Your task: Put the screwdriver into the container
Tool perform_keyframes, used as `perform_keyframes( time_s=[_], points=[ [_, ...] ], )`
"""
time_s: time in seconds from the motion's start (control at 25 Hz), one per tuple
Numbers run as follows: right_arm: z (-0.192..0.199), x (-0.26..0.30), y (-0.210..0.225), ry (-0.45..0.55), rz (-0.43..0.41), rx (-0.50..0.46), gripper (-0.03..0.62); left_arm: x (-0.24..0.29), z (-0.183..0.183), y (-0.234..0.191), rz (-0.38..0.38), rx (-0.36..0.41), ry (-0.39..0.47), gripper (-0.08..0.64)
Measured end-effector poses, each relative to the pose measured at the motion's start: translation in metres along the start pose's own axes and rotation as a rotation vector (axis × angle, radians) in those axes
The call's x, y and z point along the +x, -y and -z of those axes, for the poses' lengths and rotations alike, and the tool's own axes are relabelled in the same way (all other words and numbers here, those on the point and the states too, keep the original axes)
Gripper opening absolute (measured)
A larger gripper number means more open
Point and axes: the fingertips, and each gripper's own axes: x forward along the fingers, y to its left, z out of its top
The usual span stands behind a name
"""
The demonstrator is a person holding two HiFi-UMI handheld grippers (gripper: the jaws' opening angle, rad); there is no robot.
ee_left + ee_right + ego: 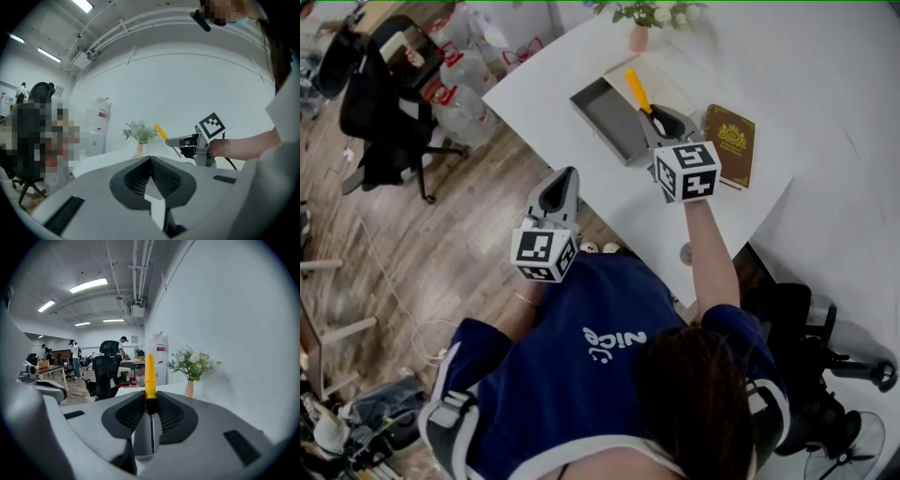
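I see one screwdriver (637, 91), yellow-handled, and it is not in the container (609, 117) yet. It hangs in the air along the container's right rim, handle pointing away from me. The right gripper (659, 124) has its jaws clenched on it. In the right gripper view the pads pinch the screwdriver (150, 376) at the dark collar where the handle meets the metal shaft. The shaft runs back between the jaws of the right gripper (150, 404), and the grey container (142, 437) shows underneath them.

There is one container, a grey open rectangular box. It sits on the white surface (544, 94) and looks empty as far as I can see. Just right of the container, past the gripper, lies one brown book (729, 141) with a gold emblem on its cover. Beyond the container, at the far edge of the surface, stands one pink vase (639, 36) of white flowers.

My left gripper (567, 176) is held off the surface, below and left of the container, over the wood floor (469, 244). Its own view shows the left gripper (151, 161) with jaws pressed together and nothing between them.

Well left of the container a black office chair (380, 112) stands on the floor. I count three people (74, 357) far back in the room.
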Motion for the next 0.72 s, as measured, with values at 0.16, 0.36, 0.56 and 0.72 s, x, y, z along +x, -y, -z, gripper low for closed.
perform_keyframes(
  time_s=[0.16, 0.36, 0.56, 0.72],
  points=[
    [0.009, 0.028, 0.003, -0.063, -0.022, 0.012, 0.092, -0.003, 0.001, -0.012, -0.040, -0.001, -0.007, 0.017],
    [0.023, 0.058, 0.002, -0.140, -0.054, 0.066, 0.092, -0.008, -0.002, -0.027, -0.087, 0.003, -0.011, 0.017],
    [0.044, 0.083, -0.001, -0.244, -0.089, 0.042, 0.092, -0.009, -0.004, -0.042, -0.135, 0.004, -0.019, 0.017],
    [0.063, 0.101, 0.000, -0.339, -0.100, 0.042, 0.092, -0.011, -0.003, -0.049, -0.155, 0.011, -0.035, 0.017]
  ],
)
